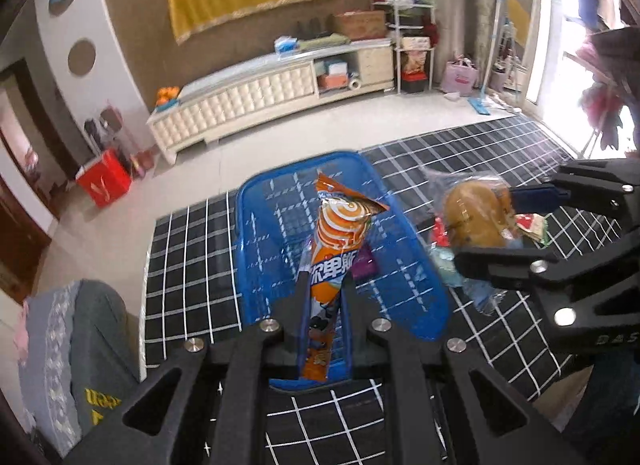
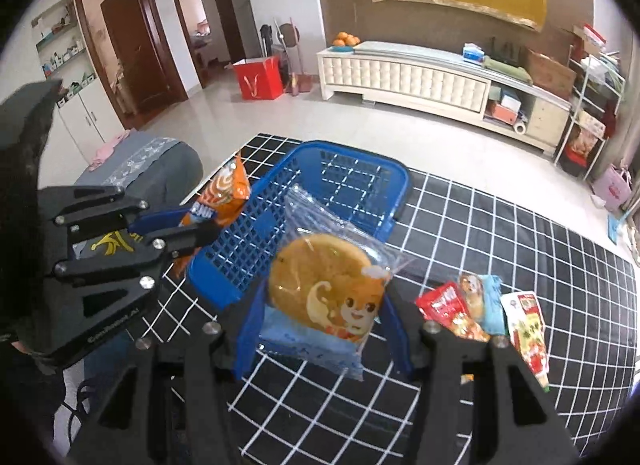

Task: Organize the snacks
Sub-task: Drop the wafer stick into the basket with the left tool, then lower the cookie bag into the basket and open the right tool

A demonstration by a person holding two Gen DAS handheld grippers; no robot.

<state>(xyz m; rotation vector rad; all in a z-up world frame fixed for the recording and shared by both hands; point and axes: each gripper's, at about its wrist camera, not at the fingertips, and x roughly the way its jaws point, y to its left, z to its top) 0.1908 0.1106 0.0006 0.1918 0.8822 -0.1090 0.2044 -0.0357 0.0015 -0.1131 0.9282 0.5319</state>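
My left gripper [image 1: 325, 285] was closed on one long orange snack packet [image 1: 338, 237], its two fingers pinching the wrapper near its lower half, the packet's top sticking out ahead of the fingertips. My right gripper [image 2: 324, 325] held one clear-wrapped round biscuit [image 2: 320, 277] between its two blue fingers [image 2: 250, 329], which pressed on the packet's two edges, part-way apart. Beyond both pairs of fingertips stood one blue slatted basket [image 2: 352, 185] on a black cloth with a white grid [image 2: 500, 233]; from the left wrist view the orange packet hung above the basket's interior, where I saw one purple item [image 1: 365, 265], too hidden to identify. To the right of my right fingers, three loose packets lay on the cloth, touching: one red [image 2: 448, 309], one pale blue [image 2: 486, 301], one white and red [image 2: 528, 325]. Farther out stood one cream cabinet [image 2: 420, 77] and one red bag [image 2: 258, 77].
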